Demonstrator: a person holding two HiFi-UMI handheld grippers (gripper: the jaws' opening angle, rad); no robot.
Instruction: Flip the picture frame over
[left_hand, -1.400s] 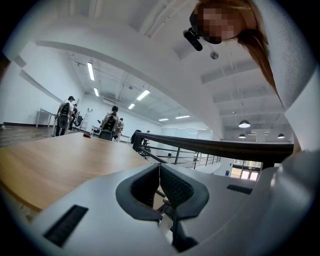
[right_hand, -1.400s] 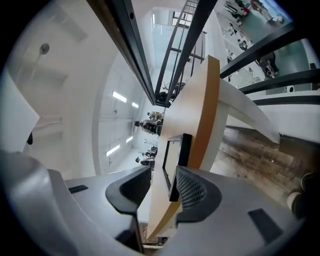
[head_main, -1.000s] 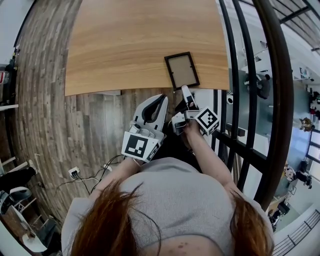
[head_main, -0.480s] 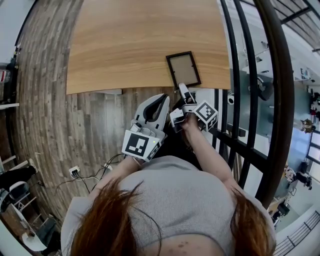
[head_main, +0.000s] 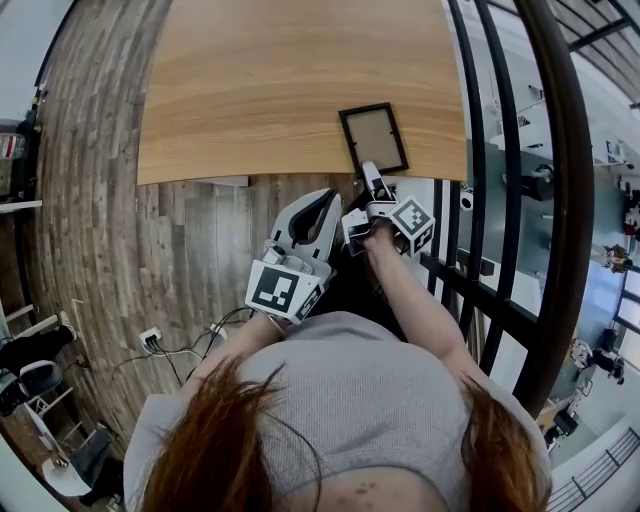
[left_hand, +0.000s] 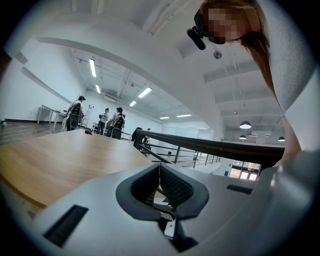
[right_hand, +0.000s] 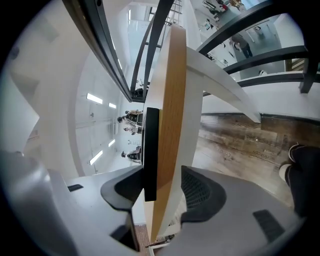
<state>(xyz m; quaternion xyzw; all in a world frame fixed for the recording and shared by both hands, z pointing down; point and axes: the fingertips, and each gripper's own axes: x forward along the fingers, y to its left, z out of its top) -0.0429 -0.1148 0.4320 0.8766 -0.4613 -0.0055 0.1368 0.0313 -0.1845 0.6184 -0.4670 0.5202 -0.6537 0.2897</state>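
A black picture frame lies flat on the wooden table, close to its near edge on the right. My right gripper is at that edge, rolled on its side and open. In the right gripper view the frame's black rim and the table's edge both stand between the jaws of the right gripper, and neither pad presses on them. My left gripper hangs shut below the table's near edge, holding nothing; the left gripper view shows that gripper with its pads together.
Black railing bars run along the table's right side, with a lower floor beyond. Plank flooring with a socket and cables lies to the left. Several people stand far off past the table. A shoe rests under the table.
My right gripper has sunk a little and rolled at the table's edge, staying by the frame's near side. The frame lies as before. The left gripper has not moved.
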